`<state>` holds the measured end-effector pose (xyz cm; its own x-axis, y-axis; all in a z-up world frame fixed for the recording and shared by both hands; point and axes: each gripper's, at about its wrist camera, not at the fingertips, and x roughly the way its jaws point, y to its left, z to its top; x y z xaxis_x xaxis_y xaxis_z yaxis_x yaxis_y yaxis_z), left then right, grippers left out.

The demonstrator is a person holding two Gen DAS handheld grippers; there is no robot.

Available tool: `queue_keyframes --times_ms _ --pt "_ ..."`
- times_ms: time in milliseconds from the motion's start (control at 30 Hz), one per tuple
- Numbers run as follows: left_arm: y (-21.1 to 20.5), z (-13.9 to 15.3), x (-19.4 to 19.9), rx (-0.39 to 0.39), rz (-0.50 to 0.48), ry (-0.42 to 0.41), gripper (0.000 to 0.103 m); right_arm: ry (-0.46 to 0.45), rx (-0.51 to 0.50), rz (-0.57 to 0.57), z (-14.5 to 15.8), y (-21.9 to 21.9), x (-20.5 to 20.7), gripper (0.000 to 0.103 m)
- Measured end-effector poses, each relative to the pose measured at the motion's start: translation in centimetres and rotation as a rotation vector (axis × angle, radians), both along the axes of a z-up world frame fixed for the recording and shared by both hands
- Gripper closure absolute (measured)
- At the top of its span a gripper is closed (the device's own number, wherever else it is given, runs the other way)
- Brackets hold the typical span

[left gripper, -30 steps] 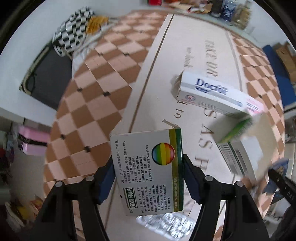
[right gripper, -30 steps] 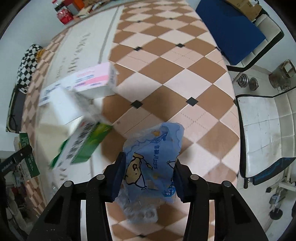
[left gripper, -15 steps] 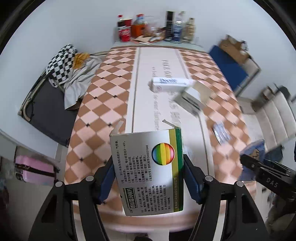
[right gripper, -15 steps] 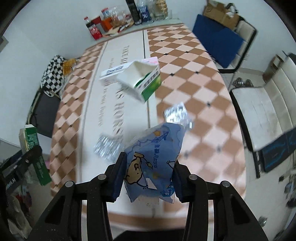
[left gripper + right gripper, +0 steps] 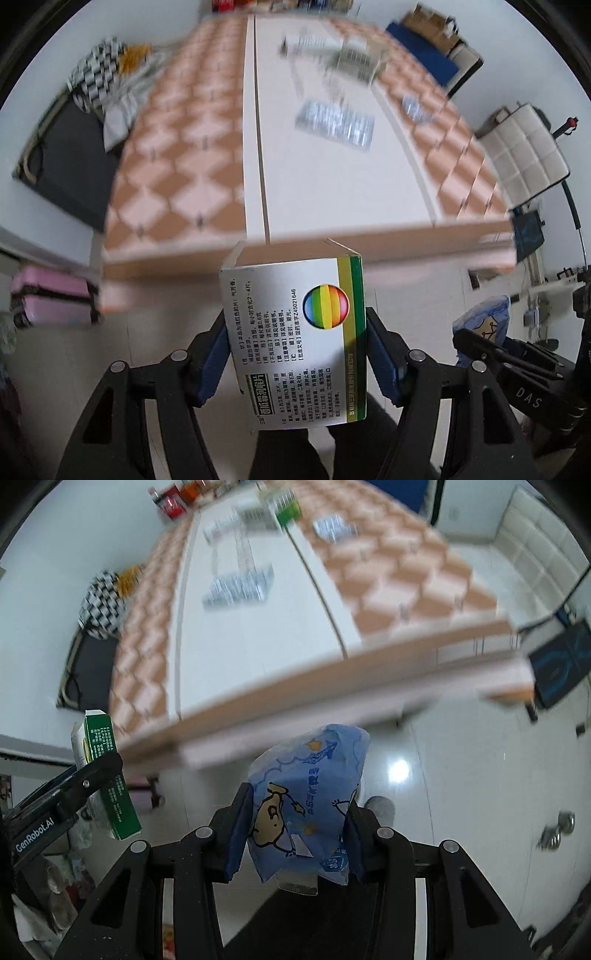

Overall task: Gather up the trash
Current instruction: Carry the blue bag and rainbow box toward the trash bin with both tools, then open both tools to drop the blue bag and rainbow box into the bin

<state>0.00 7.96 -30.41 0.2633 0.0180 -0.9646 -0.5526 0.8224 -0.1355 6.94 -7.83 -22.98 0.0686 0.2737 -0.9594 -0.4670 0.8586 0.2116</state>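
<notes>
Cardboard fills the left wrist view: a white and green medicine box point(image 5: 295, 336) with a rainbow circle stands clamped between the blue pads of the left gripper point(image 5: 295, 354). Beyond the fingertips lies the checkered table point(image 5: 177, 177), blurred, with a foil blister pack point(image 5: 334, 125) on its pale middle strip. Off to the right of the fingers the right gripper point(image 5: 480, 341) shows.

From the right wrist, the right gripper point(image 5: 295, 834) is closed on a crumpled blue wrapper point(image 5: 308, 808) (cartoon bear printed on it), out past the table's near edge and over the glossy floor point(image 5: 461, 794). Left of these fingers, the left gripper point(image 5: 88, 771) holds its box point(image 5: 107, 771).
</notes>
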Motion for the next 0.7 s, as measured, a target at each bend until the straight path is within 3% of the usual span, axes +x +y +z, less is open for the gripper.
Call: queue_keyframes --times_ms 133,267,467,533,600,700 --pt "-0.9 -6.7 -0.8 -0.1 0.02 0.069 0.038 0.084 -0.044 -0.011 -6.2 -1.3 -1.1 0.056" --pt "-1.3 -15.6 -0.4 -0.19 0.043 0.135 0.038 0.157 -0.073 -0.039 -14.4 -2.4 -1.0 0.056" --pt "-1.6 -27.2 1.2 -0.373 0.084 0.171 0.036 0.219 -0.068 -0.089 -26.4 -3.6 0.9 0.056" --pt "-1.8 -29.5 1.7 -0.372 0.079 0.177 0.035 0.229 -0.064 -0.1 -29.4 -3.8 1.6 0.054" --pt "-2.0 -32.2 2.2 -0.356 0.079 0.187 0.018 0.247 -0.049 -0.098 -33.0 -3.8 2.1 0.049" --pt "-1.9 -34.7 2.4 -0.339 0.074 0.213 0.009 0.279 -0.04 -0.097 -37.3 -3.5 3.1 0.039"
